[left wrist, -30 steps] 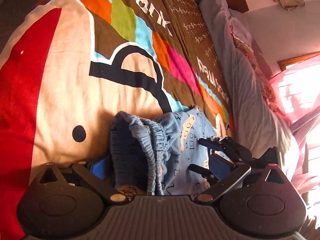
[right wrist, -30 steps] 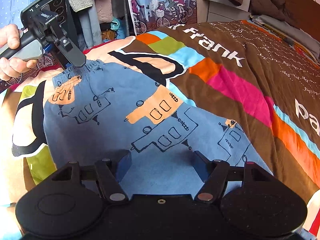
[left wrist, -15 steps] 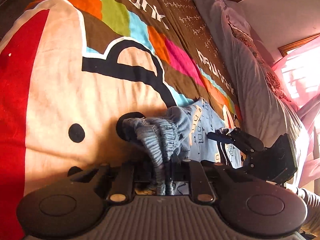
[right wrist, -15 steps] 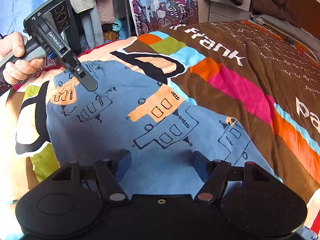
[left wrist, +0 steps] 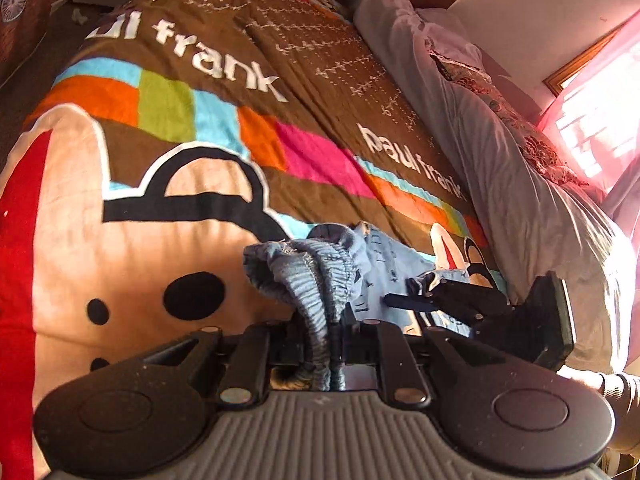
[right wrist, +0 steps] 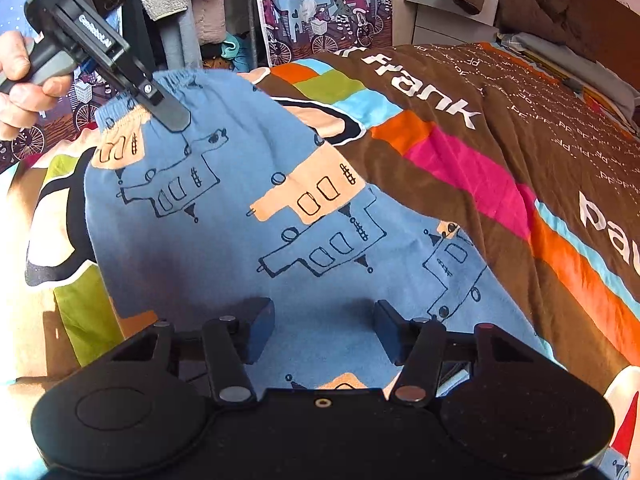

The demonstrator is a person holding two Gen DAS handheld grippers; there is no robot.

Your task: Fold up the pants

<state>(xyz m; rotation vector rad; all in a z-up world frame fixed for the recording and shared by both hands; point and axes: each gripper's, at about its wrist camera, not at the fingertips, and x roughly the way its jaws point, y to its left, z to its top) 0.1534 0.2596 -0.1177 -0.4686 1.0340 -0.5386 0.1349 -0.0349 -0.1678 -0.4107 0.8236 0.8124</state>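
While clamped, waistband (left wrist: 316,280) rose — lifted.

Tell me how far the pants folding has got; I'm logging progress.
Early stage. Done: the blue printed pants lie spread on the bedspread. In hand: the left gripper has clamped the elastic waistband; the right gripper, jaws just closing, straddles the fabric without pinching. Left: every fold.

Strong daylight pours in from the window (left wrist: 596,128), blown out to pink-white glare at the left wrist view's right edge. The bedspread (left wrist: 132,216) glows warm and slightly soft. Fisheye bending curves every edge; the right wrist view is crisper, its near-left corner overexposed.
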